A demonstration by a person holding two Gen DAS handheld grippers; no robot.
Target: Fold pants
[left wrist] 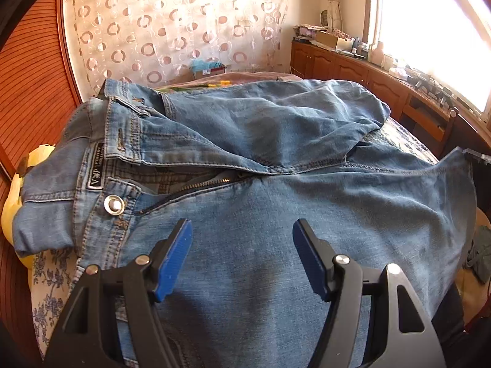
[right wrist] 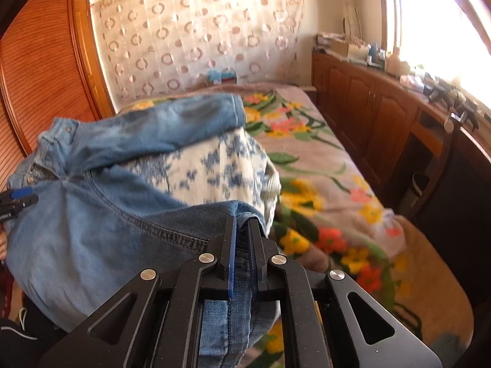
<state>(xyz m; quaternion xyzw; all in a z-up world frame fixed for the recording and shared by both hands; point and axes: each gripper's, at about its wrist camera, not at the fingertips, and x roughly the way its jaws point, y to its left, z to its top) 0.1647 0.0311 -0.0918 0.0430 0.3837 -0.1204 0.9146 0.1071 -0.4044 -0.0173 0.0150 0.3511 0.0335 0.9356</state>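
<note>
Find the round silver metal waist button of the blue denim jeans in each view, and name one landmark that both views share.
Left wrist view: the silver waist button sits left of centre, beside the open zipper.
Right wrist view: small and blurred at the far left, on the waistband.
Shared landmark: the circle-patterned curtain behind the bed.

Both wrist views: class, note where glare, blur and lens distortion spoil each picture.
Left wrist view: the window is blown out white; the jeans are sharp; room edges bow. Right wrist view: the window glares too, the jeans and floral blanket look smeared.
</note>
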